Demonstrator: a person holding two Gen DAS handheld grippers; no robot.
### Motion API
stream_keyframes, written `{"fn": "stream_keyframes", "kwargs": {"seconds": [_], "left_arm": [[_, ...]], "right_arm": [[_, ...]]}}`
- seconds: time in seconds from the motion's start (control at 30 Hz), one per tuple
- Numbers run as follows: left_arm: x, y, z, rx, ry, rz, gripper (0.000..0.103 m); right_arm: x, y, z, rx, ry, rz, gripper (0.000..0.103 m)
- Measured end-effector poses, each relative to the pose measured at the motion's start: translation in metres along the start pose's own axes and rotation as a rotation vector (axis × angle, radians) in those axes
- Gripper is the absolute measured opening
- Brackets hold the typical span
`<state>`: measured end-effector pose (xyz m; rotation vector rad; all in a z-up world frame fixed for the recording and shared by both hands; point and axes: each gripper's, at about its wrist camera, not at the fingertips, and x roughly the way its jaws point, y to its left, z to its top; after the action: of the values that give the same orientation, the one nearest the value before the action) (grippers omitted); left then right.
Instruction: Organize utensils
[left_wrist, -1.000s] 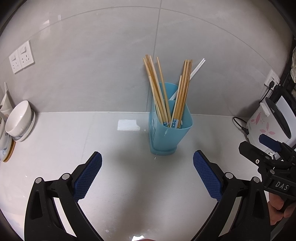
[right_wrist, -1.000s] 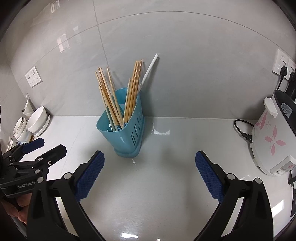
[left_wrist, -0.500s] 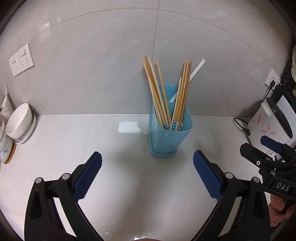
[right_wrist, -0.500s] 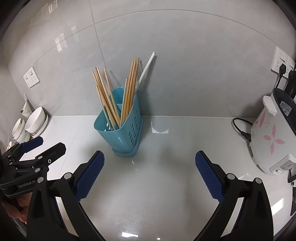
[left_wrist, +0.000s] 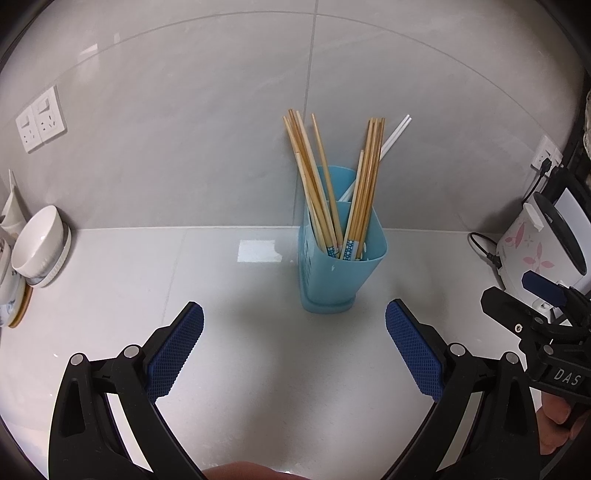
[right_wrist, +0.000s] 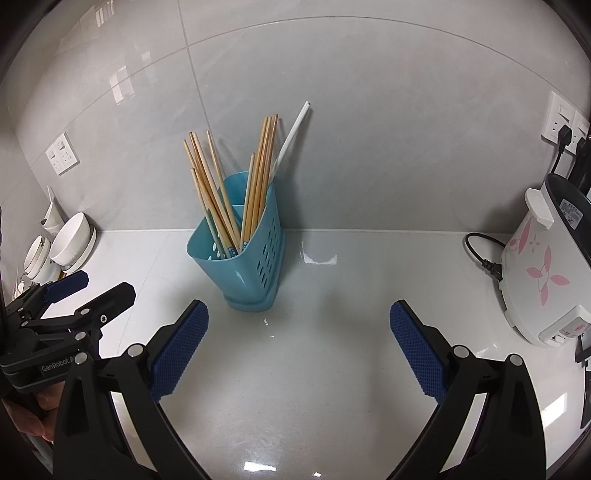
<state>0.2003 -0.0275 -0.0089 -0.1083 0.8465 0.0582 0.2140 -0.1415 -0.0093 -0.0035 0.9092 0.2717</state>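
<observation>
1. Nearest, my left gripper: jaws spread wide, blue textured pads facing each other, nothing between them. It hangs over the white countertop, short of the holder.
2. Likewise my right gripper: jaws wide apart, blue pads bare, nothing gripped. In the left wrist view it shows at the right edge; in the right wrist view the left gripper shows at the left edge.
3. Next, the blue utensil holder, upright on the countertop, standing ahead of both grippers and apart from them, close to the wall. One side wall is pierced with rows of slots. A divider splits the inside into compartments.
4. Inside it, wooden chopsticks in two bundles, one leaning left and one leaning right, crossing low in the front compartment. Some bear blue-patterned ends at the bottom.
5. Behind them, a pair of white chopsticks in the rear compartment, tilted right with the tips against the wall.
6. Left, stacked white bowls tipped on edge beside the wall.
7. Right, a white rice cooker with pink flower print, its black cord lying on the countertop.
8. Farthest, the grey tiled wall with a white double socket on the left, and another socket on the right with plugs in it.
</observation>
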Motion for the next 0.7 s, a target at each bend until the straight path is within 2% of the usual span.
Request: {"fn": "stream_keyframes", "kwargs": {"seconds": [0.7], "left_arm": [[-0.0035,-0.0031,-0.0002,0.019,-0.005,-0.015,0.097]], "right_arm": [[0.0,0.0002,-0.0007,0.003,0.003,0.001,0.095]]}}
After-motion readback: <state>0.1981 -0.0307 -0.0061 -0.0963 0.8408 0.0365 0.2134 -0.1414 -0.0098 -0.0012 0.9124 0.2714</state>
